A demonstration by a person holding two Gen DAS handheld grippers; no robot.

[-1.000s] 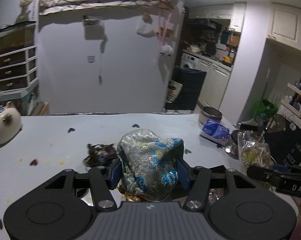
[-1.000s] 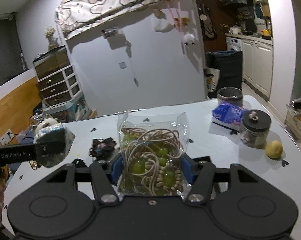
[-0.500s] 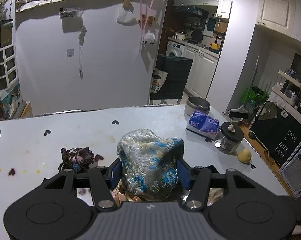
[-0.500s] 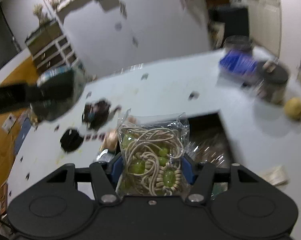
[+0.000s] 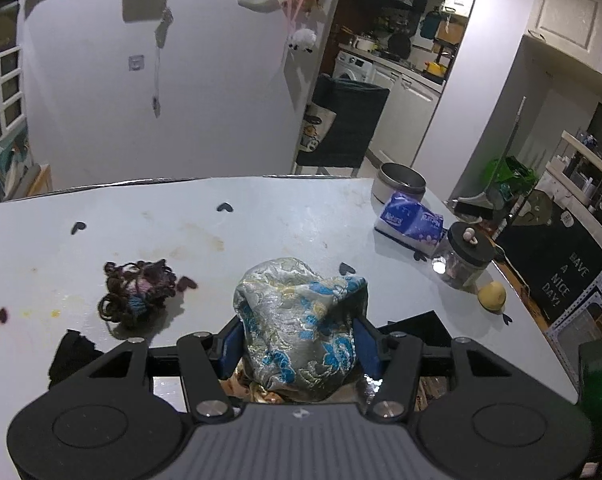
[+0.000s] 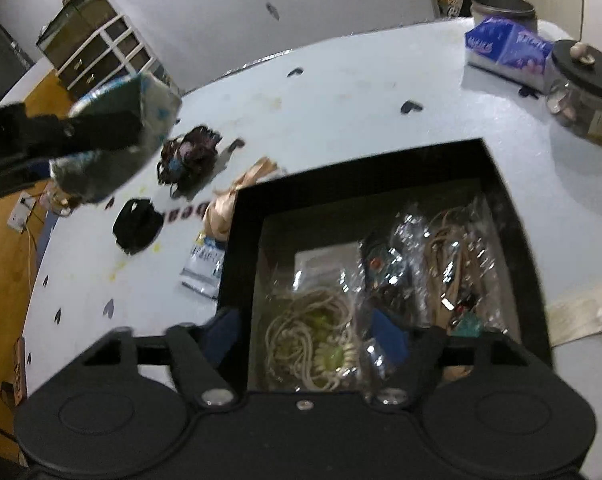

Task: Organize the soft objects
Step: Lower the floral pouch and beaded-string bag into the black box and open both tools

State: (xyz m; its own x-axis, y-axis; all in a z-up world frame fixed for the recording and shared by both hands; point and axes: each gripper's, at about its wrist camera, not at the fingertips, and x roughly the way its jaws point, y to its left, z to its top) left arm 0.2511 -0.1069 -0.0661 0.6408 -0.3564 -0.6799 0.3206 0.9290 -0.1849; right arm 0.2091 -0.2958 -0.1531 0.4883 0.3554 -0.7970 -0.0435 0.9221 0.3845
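1. While the left tongs (image 5: 299,344) squeeze a shiny cloth pouch (image 5: 301,320) between their blue pads, the pouch sticks up above the pads, silver with blue flowers on it.
2. The right tongs (image 6: 305,334) point down into a black box (image 6: 237,240), and their jaws are opening.
3. A clear bag of cord and green beads (image 6: 313,344) lies between the right pads, down in the near left part of the box. I cannot tell if the pads touch it.
4. More clear bags with cords (image 6: 449,256) lie in the right side of the box.
5. The box sits on a pale counter (image 6: 341,100) with small dark hearts on it.
6. Just left of the box lie a small printed packet (image 6: 203,264) and a peach ribbon (image 6: 237,196); the ribbon touches the box corner.
7. Further left is a flat black cloth (image 6: 137,224), and past it a dark bundle of hair ties (image 6: 189,156).
8. In the right view, the left tongs and the pouch hang in the air over the left edge of the counter.
9. At the far right of the counter stand a glass jar with a black lid (image 6: 581,92), a blue tissue pack (image 6: 509,48) and a metal pot (image 6: 501,8).
10. A yellow lemon (image 5: 492,295) lies near the jar.
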